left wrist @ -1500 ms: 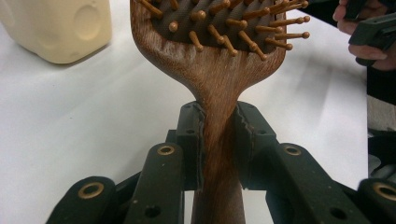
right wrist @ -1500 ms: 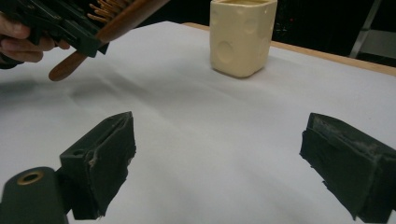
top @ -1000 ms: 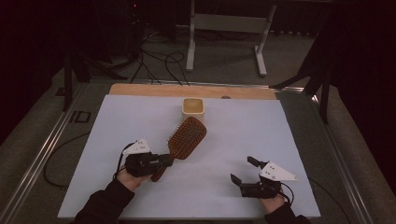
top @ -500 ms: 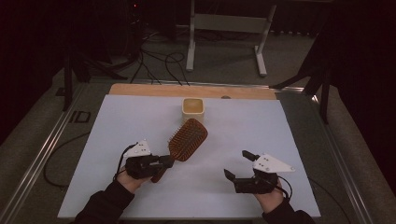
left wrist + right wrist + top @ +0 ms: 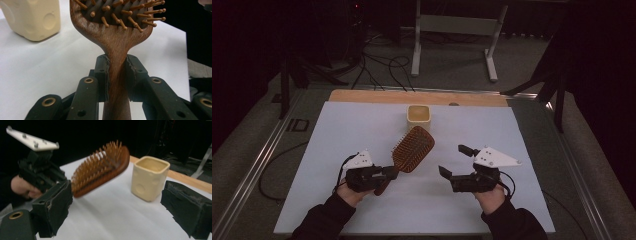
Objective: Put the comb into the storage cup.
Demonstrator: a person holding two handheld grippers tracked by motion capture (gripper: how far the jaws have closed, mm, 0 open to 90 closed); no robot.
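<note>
One brush (image 5: 413, 148) held off the table by its handle, head angled up and away toward the cup (image 5: 418, 114), long axis running from the left gripper (image 5: 388, 173) to that cup. Left jaws clamped on the handle neck. Right gripper (image 5: 452, 162) wide open, holding nothing, to the brush's right and apart from it. Left hand has the brush; the cup lies just beyond its head.
</note>
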